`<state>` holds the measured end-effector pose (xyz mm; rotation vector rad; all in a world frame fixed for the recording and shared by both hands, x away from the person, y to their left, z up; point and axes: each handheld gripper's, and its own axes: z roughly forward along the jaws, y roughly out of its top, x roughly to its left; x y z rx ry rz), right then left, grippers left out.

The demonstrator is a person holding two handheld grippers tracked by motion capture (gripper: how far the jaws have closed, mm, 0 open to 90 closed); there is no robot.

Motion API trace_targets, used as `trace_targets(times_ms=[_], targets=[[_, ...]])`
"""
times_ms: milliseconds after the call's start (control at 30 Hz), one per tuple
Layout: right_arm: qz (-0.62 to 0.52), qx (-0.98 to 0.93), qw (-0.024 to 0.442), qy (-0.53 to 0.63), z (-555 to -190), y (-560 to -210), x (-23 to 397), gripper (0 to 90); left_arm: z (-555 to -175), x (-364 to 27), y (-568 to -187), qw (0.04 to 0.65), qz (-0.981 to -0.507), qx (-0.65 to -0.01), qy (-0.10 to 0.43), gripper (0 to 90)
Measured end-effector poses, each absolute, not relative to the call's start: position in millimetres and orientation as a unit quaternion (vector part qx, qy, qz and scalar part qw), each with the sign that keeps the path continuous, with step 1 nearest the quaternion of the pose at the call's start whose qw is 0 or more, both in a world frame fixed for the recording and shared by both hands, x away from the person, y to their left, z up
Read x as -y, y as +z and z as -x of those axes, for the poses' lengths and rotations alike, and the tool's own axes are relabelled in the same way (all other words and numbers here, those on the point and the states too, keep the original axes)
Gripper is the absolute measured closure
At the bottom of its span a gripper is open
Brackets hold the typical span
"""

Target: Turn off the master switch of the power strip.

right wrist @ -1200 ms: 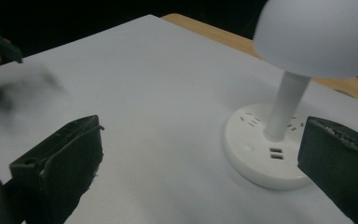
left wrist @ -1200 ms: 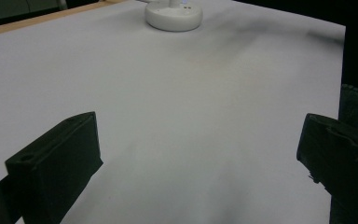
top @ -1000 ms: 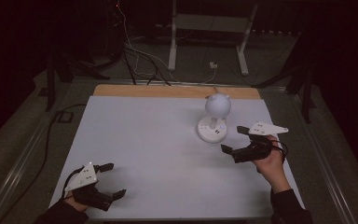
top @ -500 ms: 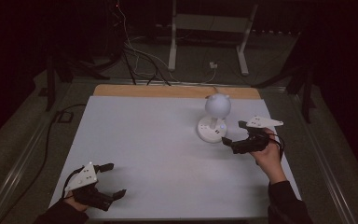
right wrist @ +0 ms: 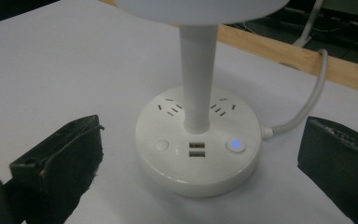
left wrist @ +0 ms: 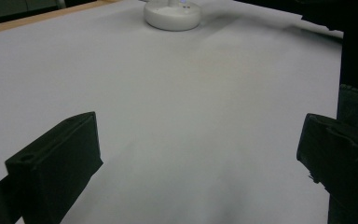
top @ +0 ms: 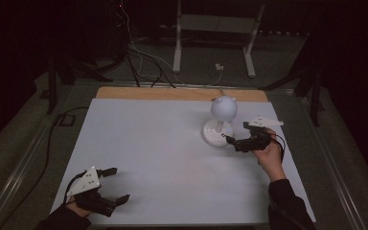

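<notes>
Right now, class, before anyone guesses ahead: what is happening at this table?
A person holds a gripper in each hand at a white table. The right gripper sits close to the round base of a small white desk lamp, jaws open on either side of it and not touching; a button on the base glows blue. The left gripper rests near the table's near left corner, open and holding nothing.

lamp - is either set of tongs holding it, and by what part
Nothing is held. The right tongs are open at the lamp base, jaws apart from it. The left tongs are open over the bare table.
</notes>
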<state>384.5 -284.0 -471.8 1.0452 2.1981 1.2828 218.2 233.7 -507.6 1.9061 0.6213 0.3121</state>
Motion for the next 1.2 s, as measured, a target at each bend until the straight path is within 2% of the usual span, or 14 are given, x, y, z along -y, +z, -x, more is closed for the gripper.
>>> trace_targets(times_ms=[433,533,767,1033,1133,1167,1200], targets=[[-0.4,-0.776,0.209,0.44,-401.3,-487.4,284.3,8.0,-218.2,-234.6,-507.2,0.53,-0.797,-0.26,0.128,0.1],[-0.414,-0.772,0.202,0.438,-404.3,-490.4,284.3,14.2,-218.4,-234.4,-507.3,0.53,-0.797,-0.261,0.127,0.1],[-0.445,-0.748,0.219,0.441,-409.5,-494.4,282.4,16.0,-218.5,-234.8,-507.1,0.531,-0.796,-0.262,0.127,0.1],[-0.48,-0.721,0.235,0.44,-415.1,-492.3,280.7,28.3,-218.5,-234.9,-507.1,0.531,-0.796,-0.261,0.126,0.1],[-0.492,-0.716,0.237,0.435,-415.3,-490.4,280.6,41.8,-218.3,-234.3,-507.3,0.53,-0.798,-0.26,0.125,0.1],[-0.492,-0.716,0.237,0.435,-415.3,-490.4,280.6,41.8,-218.3,-234.3,-507.3,0.53,-0.798,-0.26,0.125,0.1],[-0.496,-0.715,0.242,0.429,-415.0,-488.7,280.4,49.9,-218.2,-234.4,-507.3,0.53,-0.797,-0.26,0.125,0.1]])
